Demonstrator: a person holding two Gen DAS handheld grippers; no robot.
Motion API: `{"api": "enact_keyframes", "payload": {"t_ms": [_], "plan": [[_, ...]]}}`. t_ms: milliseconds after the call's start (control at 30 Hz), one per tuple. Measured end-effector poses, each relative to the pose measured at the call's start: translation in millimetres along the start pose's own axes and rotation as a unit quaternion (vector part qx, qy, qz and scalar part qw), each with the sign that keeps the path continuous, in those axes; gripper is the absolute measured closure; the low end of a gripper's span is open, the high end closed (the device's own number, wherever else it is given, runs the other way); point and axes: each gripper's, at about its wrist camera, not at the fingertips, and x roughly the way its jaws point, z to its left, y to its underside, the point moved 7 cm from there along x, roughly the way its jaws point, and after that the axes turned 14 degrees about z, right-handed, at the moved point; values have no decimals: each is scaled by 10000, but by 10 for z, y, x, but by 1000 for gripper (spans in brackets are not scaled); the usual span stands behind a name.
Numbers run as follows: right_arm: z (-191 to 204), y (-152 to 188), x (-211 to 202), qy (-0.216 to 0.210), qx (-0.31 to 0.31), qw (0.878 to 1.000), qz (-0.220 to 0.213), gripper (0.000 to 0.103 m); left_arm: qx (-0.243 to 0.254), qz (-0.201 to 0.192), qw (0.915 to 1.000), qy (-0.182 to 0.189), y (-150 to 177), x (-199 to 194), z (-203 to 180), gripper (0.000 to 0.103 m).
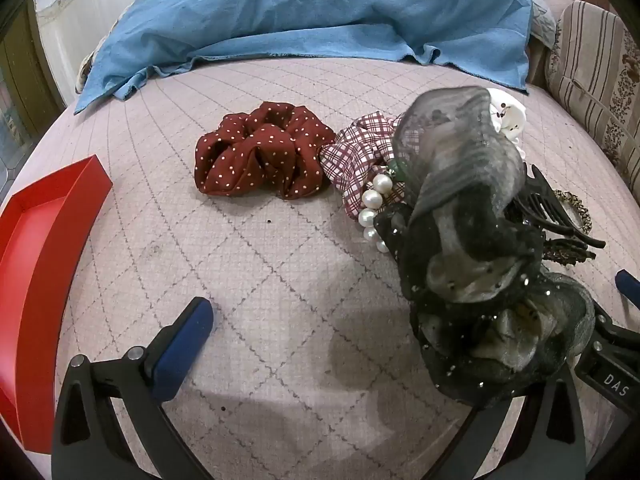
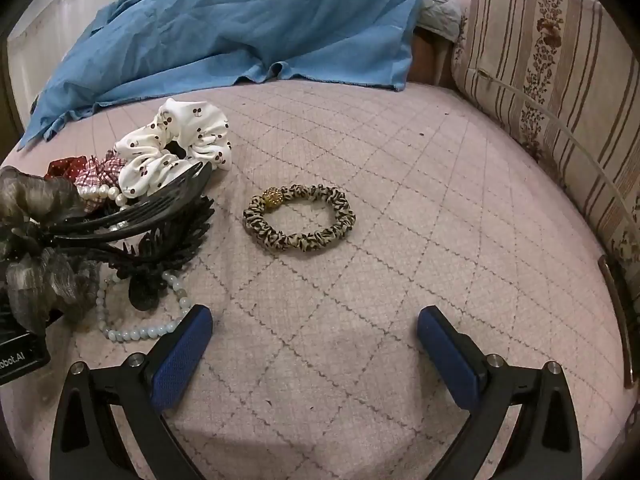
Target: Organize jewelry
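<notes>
Both claws hang tilted down over the pink quilted bed cover (image 2: 400,208), and both stand wide open with nothing pinched between the blue pads.

The left gripper (image 1: 316,340) has bare quilt between its fingers. A grey-black gauzy hair bow (image 1: 472,240) is draped over its right finger, hiding that pad; whether it rests on the finger or only lies in front of it I cannot tell. Ahead of this claw, slightly left of centre, lies a dark red polka-dot scrunchie (image 1: 260,152), touching a red-and-white plaid scrunchie (image 1: 360,156) to its right. A string of white pearls (image 1: 372,208) curls just beside the plaid one. Far off to the claw's left sits an open red tray (image 1: 44,232).

The right gripper (image 2: 314,344) faces a leopard-print hair tie (image 2: 300,216) with a gold bead, straight ahead and alone. To its left lie a black claw clip (image 2: 152,232), a pale bead necklace (image 2: 140,328) near the left finger, and a white cherry-print scrunchie (image 2: 176,140) farther ahead. A blue cloth (image 2: 240,28) lies crumpled beyond.
</notes>
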Motion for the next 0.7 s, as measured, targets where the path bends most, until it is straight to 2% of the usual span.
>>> {"api": "enact_keyframes", "payload": {"t_ms": [367, 433, 600, 700], "plan": [[-12, 16, 2, 34, -17, 10000, 1, 0, -1, 10, 10000, 8, 2, -2, 6, 0], [-3, 14, -4, 24, -8, 10000, 3, 0, 79, 107, 9999, 72, 29, -14, 11, 0], [-36, 119, -60, -241, 135, 9992, 288, 0, 541, 389, 9972, 347, 231, -103, -12, 0], [4, 267, -122, -148, 112, 9995, 262, 0, 589, 423, 9967, 376, 418, -225, 41, 0]]}}
